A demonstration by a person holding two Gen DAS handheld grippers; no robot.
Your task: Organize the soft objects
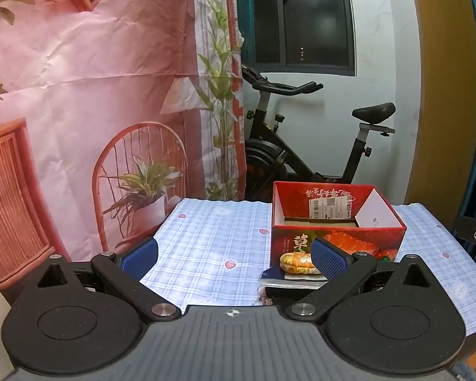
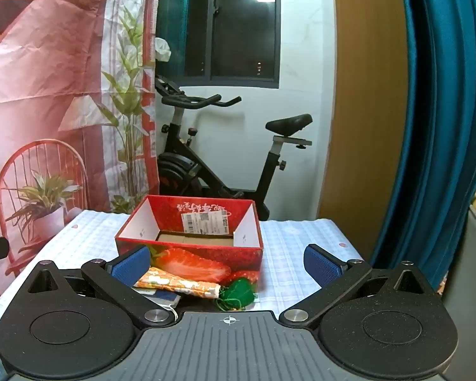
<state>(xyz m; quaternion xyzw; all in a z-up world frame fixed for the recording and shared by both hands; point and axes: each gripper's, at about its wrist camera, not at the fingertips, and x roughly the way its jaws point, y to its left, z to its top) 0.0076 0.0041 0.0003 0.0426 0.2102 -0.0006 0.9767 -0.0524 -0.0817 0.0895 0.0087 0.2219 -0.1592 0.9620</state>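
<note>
A red cardboard box (image 2: 190, 254) printed with strawberries stands open-topped on a table covered with a blue-checked cloth (image 1: 212, 241), and serves as the landmark here. A white shipping label (image 2: 206, 222) is stuck to its inner back wall; the brown floor of the box shows no soft objects on the part that can be seen.

Just in front of the box, on the cloth, lies a small heap of soft things: an orange-and-white patterned pouch (image 2: 181, 282) against the box's front wall, a green knitted piece (image 2: 239, 290) with loose yarn just to the right of the pouch, and a dark flat packet (image 2: 161, 297) tucked under the pouch.

The left gripper (image 1: 234, 254) hangs before the box and to its left, jaws spread as wide as they go, with nothing between the blue pads (image 1: 328, 258); its right-hand pad overlaps the pouch (image 1: 296, 263) in the left wrist view, though whether they touch cannot be told. The right gripper (image 2: 227, 262) faces the box's front, tilted slightly down, jaws likewise fully apart and holding nothing, the heap sitting low between its fingers.

Behind the box stand a black exercise bike (image 2: 225, 158) under a dark window (image 2: 244, 22), a pink printed backdrop (image 1: 95, 95) to the left, and a blue curtain (image 2: 444, 111) to the right.
</note>
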